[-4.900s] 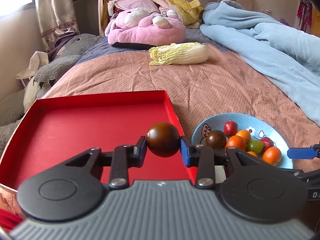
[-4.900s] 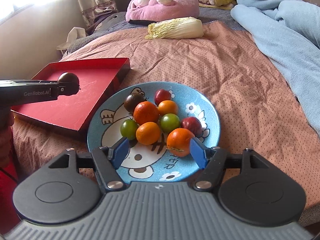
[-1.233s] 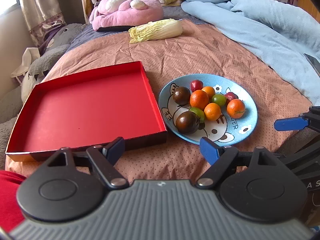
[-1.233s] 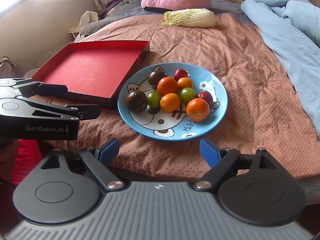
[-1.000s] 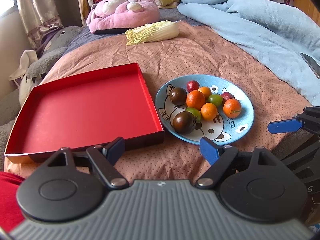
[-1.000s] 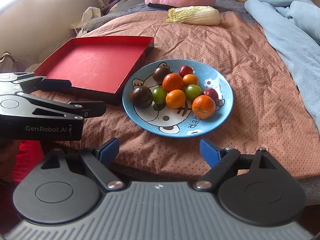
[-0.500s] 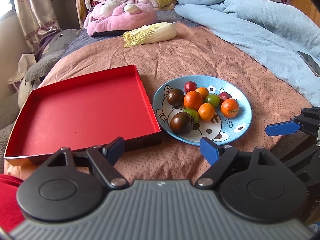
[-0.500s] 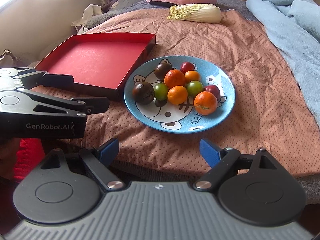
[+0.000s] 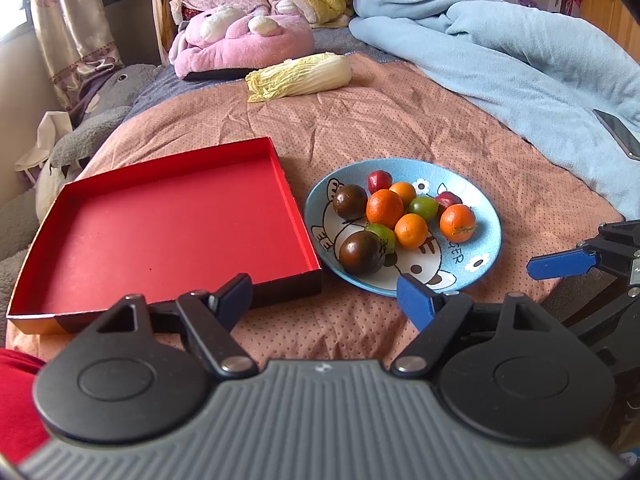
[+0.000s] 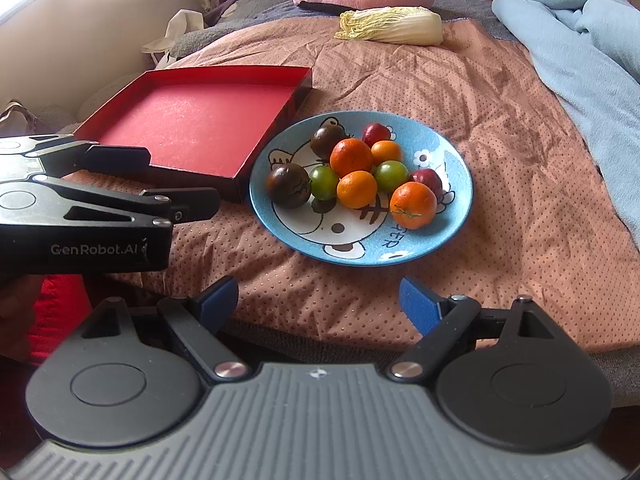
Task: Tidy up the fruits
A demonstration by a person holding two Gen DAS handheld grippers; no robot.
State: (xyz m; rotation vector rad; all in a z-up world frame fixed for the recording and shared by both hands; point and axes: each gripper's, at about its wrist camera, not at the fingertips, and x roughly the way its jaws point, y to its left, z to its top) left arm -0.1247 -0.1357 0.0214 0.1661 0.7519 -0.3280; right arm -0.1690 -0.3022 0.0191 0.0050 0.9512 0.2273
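A blue cartoon plate on the bedspread holds several small fruits. Among them are oranges, green and red ones, and two dark tomatoes. Left of it lies a red tray with nothing in it. My left gripper hovers short of the plate's near edge; its jaws are closing slightly from wide, nothing between them. My right gripper stands open near the bed's front edge, below the plate, holding nothing. One of its blue fingers shows at the right.
A napa cabbage lies farther up the bed, before a pink plush. A light blue blanket with a phone covers the right side. A grey plush lies left of the bed.
Earlier my left gripper held a dark tomato over the red tray; that tomato now lies on the plate and the gripper is open and drawn back. Both views barely shifted lately.
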